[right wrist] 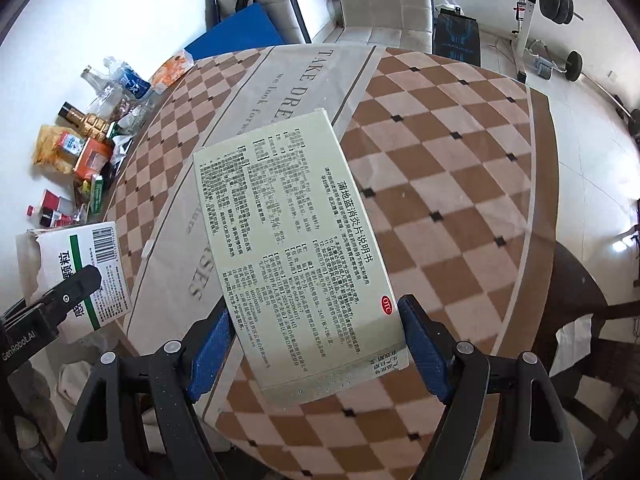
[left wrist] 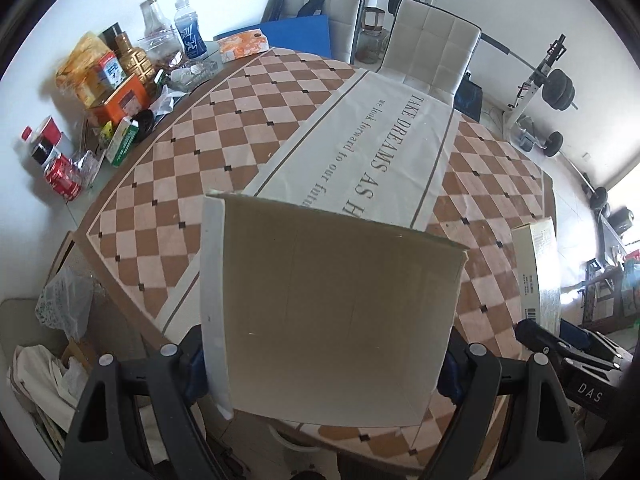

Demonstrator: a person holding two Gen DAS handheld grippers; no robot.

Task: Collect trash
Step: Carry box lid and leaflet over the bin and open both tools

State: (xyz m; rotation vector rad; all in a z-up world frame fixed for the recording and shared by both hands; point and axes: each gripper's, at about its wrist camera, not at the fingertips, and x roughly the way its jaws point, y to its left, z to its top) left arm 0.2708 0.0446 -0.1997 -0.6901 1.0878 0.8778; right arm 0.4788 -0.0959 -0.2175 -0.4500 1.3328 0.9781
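My left gripper (left wrist: 324, 372) is shut on an opened, flattened white carton (left wrist: 332, 304), seen from its plain cardboard inside, held above the near edge of the checkered table (left wrist: 168, 168). The same carton, with a green stripe and barcode, shows in the right wrist view (right wrist: 80, 268). My right gripper (right wrist: 316, 344) is shut on a pale green medicine box (right wrist: 296, 248) printed with Chinese text, held above the table (right wrist: 440, 184). That box also shows at the right in the left wrist view (left wrist: 538, 268).
Clutter stands at the table's far left: bottles (left wrist: 190, 28), an orange box (left wrist: 124, 100), a crushed red can (left wrist: 62, 178), a tissue pack (left wrist: 242, 46). White chairs (left wrist: 432, 48) stand behind. Bags and paper (left wrist: 48, 368) lie below left. Weights (left wrist: 558, 88) are far right.
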